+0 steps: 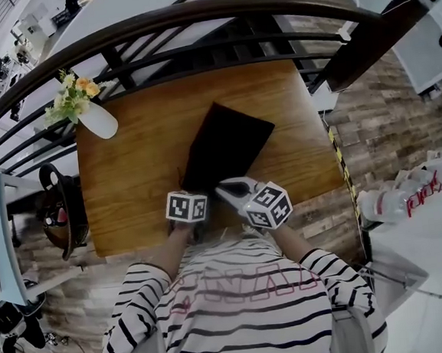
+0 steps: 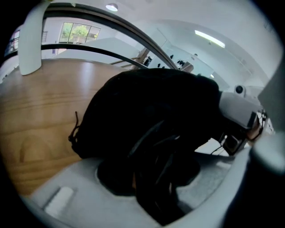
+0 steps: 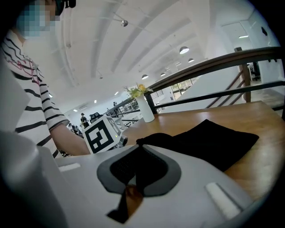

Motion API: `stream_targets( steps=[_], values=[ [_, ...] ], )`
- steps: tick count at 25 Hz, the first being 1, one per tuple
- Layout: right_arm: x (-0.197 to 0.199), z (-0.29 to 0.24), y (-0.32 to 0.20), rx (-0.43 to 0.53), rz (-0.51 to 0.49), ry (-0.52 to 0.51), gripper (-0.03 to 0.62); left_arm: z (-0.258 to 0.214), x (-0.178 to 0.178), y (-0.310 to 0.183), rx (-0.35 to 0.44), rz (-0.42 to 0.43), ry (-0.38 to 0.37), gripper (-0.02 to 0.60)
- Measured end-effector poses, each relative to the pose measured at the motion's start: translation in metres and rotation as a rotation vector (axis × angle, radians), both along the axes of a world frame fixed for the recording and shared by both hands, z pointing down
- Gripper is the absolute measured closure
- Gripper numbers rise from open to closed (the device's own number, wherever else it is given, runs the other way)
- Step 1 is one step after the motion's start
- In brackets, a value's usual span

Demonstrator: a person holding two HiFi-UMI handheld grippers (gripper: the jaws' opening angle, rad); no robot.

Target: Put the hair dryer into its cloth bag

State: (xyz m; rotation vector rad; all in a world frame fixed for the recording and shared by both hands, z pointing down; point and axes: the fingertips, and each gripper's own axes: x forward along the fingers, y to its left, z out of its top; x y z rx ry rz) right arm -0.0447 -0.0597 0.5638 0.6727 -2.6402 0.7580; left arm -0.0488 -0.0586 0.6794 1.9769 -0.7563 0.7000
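Observation:
A black cloth bag (image 1: 222, 149) lies slanted on the wooden table (image 1: 129, 180), its mouth toward me. Both grippers meet at that near end. My left gripper (image 1: 195, 193) has its jaws closed on a thick dark bunch of the bag (image 2: 147, 102), with glossy black strands in it, and a drawstring (image 2: 73, 131) hangs at the side. My right gripper (image 1: 226, 187) is shut on a thin fold of the bag's edge (image 3: 147, 142). The rest of the bag (image 3: 213, 138) stretches flat beyond it. No hair dryer shows as such in any view.
A white vase with flowers (image 1: 97, 117) stands at the table's far left corner. A dark railing (image 1: 192, 21) runs behind the table. A chair with a dark bag (image 1: 58, 209) is to the left. The table's near edge is right under the grippers.

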Motion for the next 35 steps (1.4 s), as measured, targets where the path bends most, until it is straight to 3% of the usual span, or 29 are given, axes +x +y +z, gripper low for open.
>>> stream_targets(
  steps=[12,27,35],
  values=[
    [-0.008,-0.006,0.023,0.069,-0.108,0.042,0.579,-0.016,0.012,-0.027,0.053,-0.053,0.065,0.413],
    [-0.003,-0.003,0.023,0.082,-0.098,0.053,0.579,-0.019,0.024,-0.057,0.090,-0.082,0.082,0.411],
    [0.009,0.006,0.012,0.063,-0.067,0.060,0.580,-0.015,0.038,-0.078,0.118,-0.022,0.050,0.410]
  ],
)
